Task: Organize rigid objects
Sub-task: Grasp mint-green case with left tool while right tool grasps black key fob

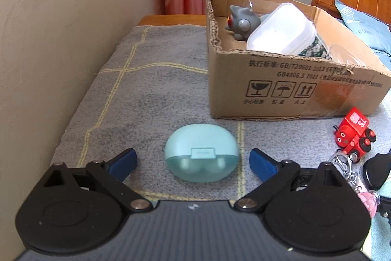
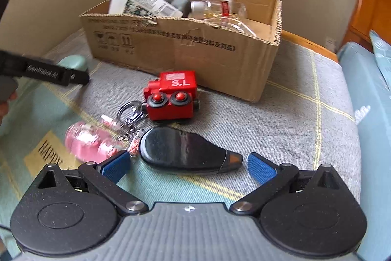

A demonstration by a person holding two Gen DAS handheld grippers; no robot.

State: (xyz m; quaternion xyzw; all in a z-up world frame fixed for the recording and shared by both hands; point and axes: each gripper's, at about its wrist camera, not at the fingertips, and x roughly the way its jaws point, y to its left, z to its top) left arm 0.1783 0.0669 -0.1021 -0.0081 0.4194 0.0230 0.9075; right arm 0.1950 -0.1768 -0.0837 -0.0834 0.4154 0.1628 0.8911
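The left claw (image 1: pixel 193 160) stands wide open and empty, its blue ribbed pads flanking the earbud case (image 1: pixel 201 153), likely lined up to pinch its smooth, rounded mint plastic shell. The right claw (image 2: pixel 189 164) is equally spread, holding nothing, straddling a glossy black teardrop-shaped case (image 2: pixel 185 151). Both cases lie on a grey woven cloth (image 1: pixel 151 99) in front of the cardboard box (image 1: pixel 281 89), the probable destination. Also before the box: a boxy red toy train (image 2: pixel 172 97) and a pink keychain (image 2: pixel 92 141). The box already holds a white container (image 1: pixel 281 28).
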